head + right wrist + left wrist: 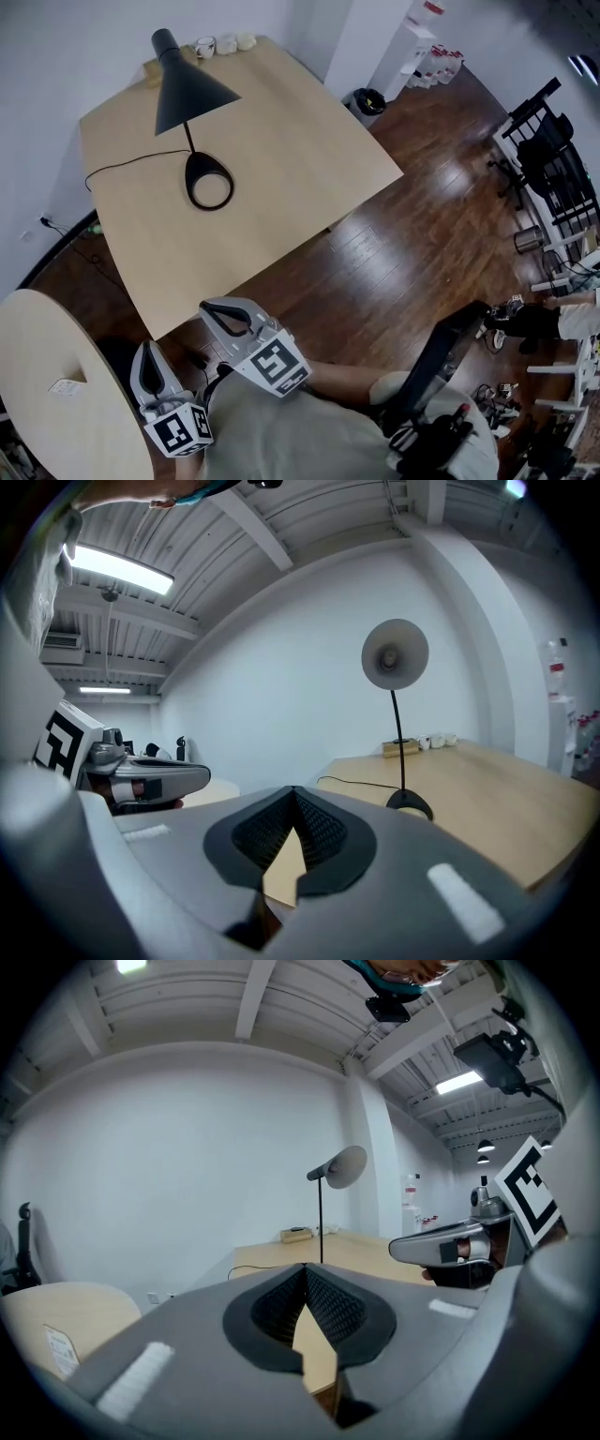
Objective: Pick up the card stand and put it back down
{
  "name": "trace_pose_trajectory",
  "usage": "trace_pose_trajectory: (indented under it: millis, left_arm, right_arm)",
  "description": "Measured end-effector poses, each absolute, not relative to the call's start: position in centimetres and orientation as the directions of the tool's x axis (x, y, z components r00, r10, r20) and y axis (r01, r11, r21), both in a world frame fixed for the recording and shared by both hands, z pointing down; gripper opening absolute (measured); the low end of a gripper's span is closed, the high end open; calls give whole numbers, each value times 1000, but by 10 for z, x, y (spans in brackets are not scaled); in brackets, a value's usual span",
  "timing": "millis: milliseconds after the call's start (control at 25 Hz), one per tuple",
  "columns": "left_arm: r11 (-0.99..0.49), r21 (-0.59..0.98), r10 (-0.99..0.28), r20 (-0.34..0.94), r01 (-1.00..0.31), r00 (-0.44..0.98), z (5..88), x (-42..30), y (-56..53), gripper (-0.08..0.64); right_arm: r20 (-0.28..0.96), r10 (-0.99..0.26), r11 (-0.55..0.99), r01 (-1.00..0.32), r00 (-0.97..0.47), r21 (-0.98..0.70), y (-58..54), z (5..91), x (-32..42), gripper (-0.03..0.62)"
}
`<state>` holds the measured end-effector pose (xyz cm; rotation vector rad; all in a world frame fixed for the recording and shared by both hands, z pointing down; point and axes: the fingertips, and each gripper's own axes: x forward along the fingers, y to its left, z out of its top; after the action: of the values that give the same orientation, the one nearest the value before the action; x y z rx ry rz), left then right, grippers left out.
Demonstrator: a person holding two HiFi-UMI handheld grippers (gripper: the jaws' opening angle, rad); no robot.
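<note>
A room with a dark wooden floor [375, 272] and white walls holds two pale tables, and the person stands at the gap between them. Nearest, both tools are held up close to the body. The left gripper [305, 1274] has its jaws pressed together with nothing between the pads. The right gripper [293, 794] beside it is likewise closed and empty. Both point out level across the room, not down at anything. Just beyond the left gripper, on the person's left, is the round table [37, 337]. The card stand [67, 385], a small white piece, sits on it upright and untouched, well apart from either gripper. Farther off stands the big square table [309, 159], bearing a black lamp [192, 94] with its cable [122, 169] trailing to the left edge. A few cups [220, 44] sit at its far corner. By my reading the task has not begun: this is the pause before the reach. The next move seems to call for a turn left toward the round table. The nearer left gripper looks the better placed for it. It would tip down, spread its jaws, straddle the stand squarely and close gently, since so light a piece could tip or slide.
</note>
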<state>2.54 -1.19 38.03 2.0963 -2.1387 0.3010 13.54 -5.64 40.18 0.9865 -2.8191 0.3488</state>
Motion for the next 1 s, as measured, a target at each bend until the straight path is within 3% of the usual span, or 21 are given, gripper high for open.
trace_pose_trajectory:
  millis: [1000]
  left_arm:
    - [-108, -26, -962, 256, -994, 97, 390, -4, 61, 8]
  right_arm:
    - [256, -672, 690, -713, -695, -125, 29, 407, 119, 0]
